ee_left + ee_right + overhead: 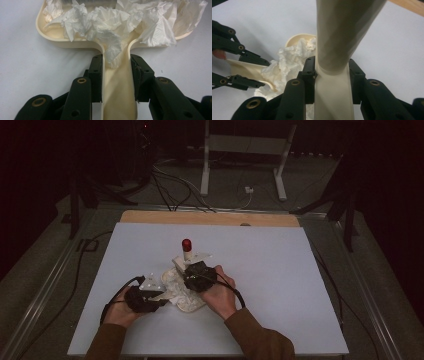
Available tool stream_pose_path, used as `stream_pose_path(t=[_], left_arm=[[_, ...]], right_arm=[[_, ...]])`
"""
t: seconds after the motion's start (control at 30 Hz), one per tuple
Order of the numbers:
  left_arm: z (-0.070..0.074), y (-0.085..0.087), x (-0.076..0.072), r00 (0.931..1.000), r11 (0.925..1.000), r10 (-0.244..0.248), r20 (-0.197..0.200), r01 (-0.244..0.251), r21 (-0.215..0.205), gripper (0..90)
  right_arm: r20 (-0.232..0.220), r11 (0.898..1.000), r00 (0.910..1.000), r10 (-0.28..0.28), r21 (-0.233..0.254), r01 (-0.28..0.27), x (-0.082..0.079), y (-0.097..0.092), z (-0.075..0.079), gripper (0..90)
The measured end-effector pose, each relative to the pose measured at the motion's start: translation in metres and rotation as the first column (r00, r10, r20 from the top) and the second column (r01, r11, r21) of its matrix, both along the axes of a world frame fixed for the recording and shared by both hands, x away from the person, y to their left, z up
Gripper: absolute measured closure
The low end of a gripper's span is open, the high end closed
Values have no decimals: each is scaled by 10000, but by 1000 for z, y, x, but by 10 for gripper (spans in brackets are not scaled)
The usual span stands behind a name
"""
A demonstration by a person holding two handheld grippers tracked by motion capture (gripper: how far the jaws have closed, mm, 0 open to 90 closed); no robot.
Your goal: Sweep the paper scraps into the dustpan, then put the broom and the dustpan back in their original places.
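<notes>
Left gripper (pixel 116 75) fingers clamped on the dustpan (pixel 120 97) handle, stiff, smooth plastic; just beyond them its tray holds light, crumpled tissue (pixel 112 22); right gripper (pixel 331 75) fingers clamped on the rigid brush (pixel 342 32) handle, likely slippery, over the tabletop (pixel 280 270).

— How is the high view lit?
— Dimly: the room behind is lost in darkness, and only the table (pixel 280 285) is softly lit.
— And the gripper views?
— Evenly brightened, though near parts are blurred.
</notes>
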State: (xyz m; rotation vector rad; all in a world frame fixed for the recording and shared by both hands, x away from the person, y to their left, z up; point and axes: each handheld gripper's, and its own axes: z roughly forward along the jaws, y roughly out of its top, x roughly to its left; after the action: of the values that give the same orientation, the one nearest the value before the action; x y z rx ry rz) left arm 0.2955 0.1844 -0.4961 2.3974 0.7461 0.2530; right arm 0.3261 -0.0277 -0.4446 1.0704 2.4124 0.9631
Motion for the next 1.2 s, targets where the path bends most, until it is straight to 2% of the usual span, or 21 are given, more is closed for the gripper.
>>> stream_pose_path(t=[0.4, 0.7, 1.03, 1.2], left_arm=[[0, 3, -1, 9997, 9997, 202, 145, -201, -117, 668], [5, 7, -4, 9981, 9982, 528, 326, -518, -299, 668], [8, 17, -7, 9916, 9919, 1175, 546, -1145, -551, 668], [10, 23, -10, 9867, 9867, 1509, 599, -1467, -697, 668]], right_arm=[[333, 9987, 9988, -347, 373, 334, 6, -17, 11, 666], [421, 9979, 9976, -550, 361, 535, 12, -31, 15, 666], [452, 9970, 9962, -747, 251, 736, 16, -53, 15, 666], [437, 9967, 9958, -802, 127, 797, 16, -71, 13, 666]])
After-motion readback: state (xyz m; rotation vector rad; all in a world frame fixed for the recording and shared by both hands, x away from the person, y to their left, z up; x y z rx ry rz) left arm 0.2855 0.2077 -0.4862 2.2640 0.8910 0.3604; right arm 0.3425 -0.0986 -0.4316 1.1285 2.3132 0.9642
